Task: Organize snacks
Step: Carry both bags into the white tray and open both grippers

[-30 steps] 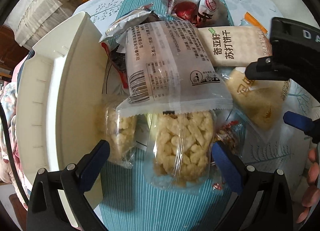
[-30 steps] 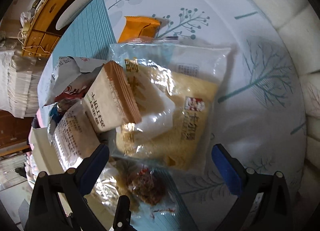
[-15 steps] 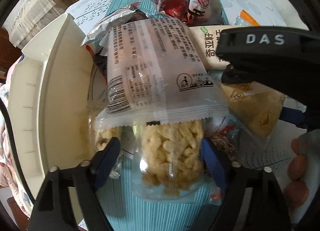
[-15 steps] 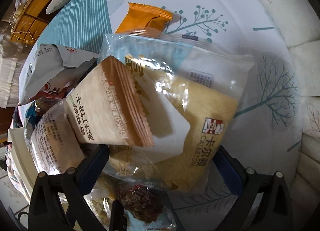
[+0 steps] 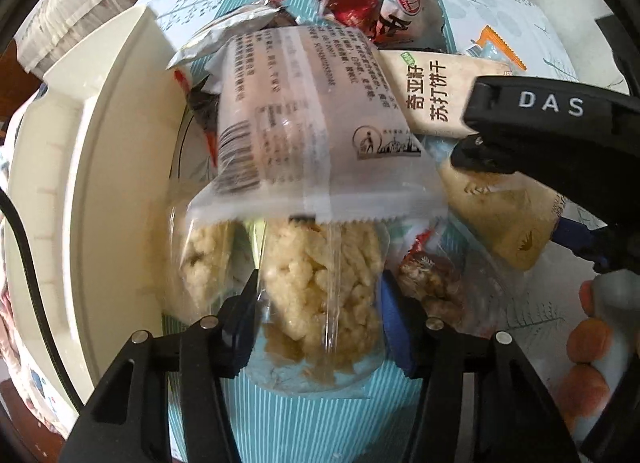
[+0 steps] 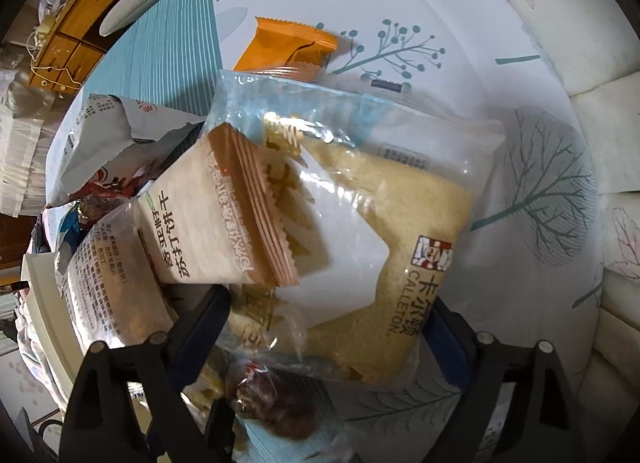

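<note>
Left gripper (image 5: pixel 318 319) jaws closing, clear pack of puffed-rice snack (image 5: pixel 320 303) between them, pads at its sides; contact uncertain. Right gripper (image 6: pixel 326 327) jaws spread, closing, straddling the Calleton cake packet (image 6: pixel 400 247) flat on the tabletop (image 6: pixel 520 63). Beyond lies the soda-cracker packet (image 6: pixel 208 223).

A tablecloth (image 6: pixel 460 23) printed with teal trees and leaves spreads ahead and right of the right gripper; a teal striped runner (image 5: pixel 280 423) lies beneath the left gripper; wooden drawers (image 6: pixel 60 59) stand far ahead-left.
</note>
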`<state>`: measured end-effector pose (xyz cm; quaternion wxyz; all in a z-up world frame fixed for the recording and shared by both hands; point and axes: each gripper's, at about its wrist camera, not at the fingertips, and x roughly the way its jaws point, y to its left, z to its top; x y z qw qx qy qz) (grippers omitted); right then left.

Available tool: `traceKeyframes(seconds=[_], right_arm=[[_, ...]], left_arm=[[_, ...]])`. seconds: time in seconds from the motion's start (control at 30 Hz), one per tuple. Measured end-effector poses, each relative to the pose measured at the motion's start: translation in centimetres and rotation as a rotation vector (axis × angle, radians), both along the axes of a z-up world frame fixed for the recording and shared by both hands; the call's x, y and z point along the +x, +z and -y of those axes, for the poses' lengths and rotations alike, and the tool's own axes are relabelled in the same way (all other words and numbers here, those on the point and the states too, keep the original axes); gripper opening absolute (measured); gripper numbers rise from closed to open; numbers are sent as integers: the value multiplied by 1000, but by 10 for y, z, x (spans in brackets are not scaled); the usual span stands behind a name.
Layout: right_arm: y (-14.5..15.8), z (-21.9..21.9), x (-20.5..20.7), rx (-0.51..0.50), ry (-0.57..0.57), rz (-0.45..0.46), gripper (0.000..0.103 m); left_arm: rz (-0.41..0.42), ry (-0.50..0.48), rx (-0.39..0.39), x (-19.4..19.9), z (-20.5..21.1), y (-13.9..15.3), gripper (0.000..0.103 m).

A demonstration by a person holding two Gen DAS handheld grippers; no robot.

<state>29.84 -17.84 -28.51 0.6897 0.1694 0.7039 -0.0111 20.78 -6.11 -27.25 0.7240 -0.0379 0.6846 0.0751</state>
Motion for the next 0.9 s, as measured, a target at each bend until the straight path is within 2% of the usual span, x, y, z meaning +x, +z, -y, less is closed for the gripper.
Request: traceKeyframes(seconds=[0.07, 0.23, 0.47, 0.67, 0.9], right_arm=[[4, 5, -6, 15, -16, 7, 79], [9, 22, -15, 59, -32, 31, 63], [22, 44, -34, 123, -48, 73, 35], [32, 52, -51, 167, -54, 78, 25], [45, 62, -71, 195, -87, 75, 21]], left_arm=[[-3, 11, -9, -4, -1, 0, 53], [0, 25, -11, -9, -15, 3, 53], [44, 28, -13, -16, -21, 25, 53], [80, 24, -30, -34, -26, 45, 53], [142, 50, -82, -48, -34, 67, 53]])
